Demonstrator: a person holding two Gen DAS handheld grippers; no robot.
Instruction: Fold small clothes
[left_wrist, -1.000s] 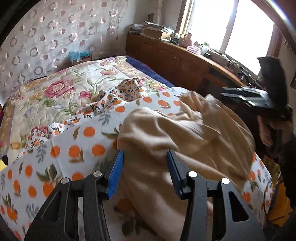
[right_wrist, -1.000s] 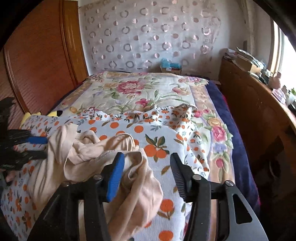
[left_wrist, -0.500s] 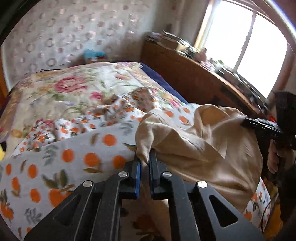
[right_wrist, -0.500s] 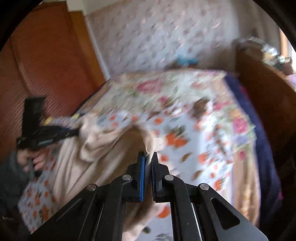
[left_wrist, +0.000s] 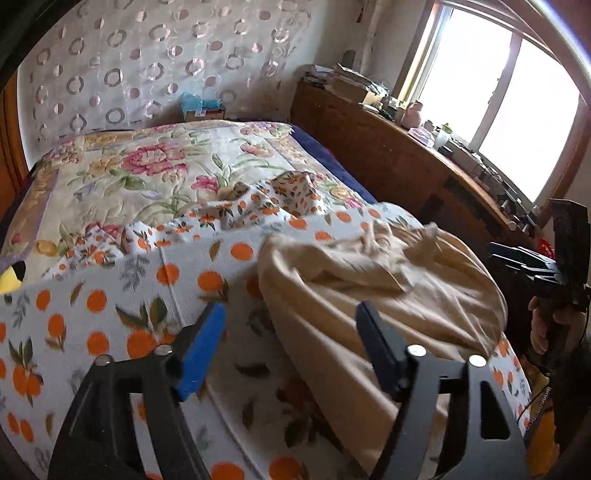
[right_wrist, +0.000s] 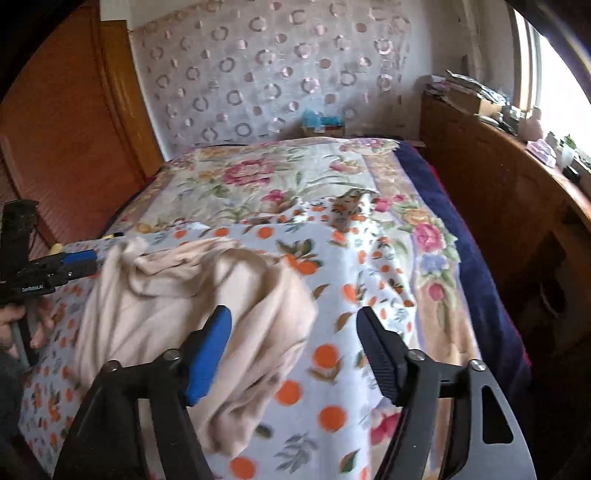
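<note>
A beige garment lies crumpled on the orange-print blanket at the near end of the bed. My left gripper hovers over the garment's left edge; its jaws are opening and the pads touch no cloth. In the right wrist view the same beige garment sits left of centre. My right gripper is above its right edge, jaws opening wide, with cloth below the blue finger but not pinched. The right gripper also shows at the right edge of the left wrist view.
A floral quilt covers the far half of the bed. A wooden sideboard with clutter runs under the window on the right. A wooden wardrobe stands on the left. A tissue box sits by the far wall.
Half a second ago both grippers were shut on the garment's edges and lifted it. Both have now opened and the garment has dropped in a heap onto the blanket.
</note>
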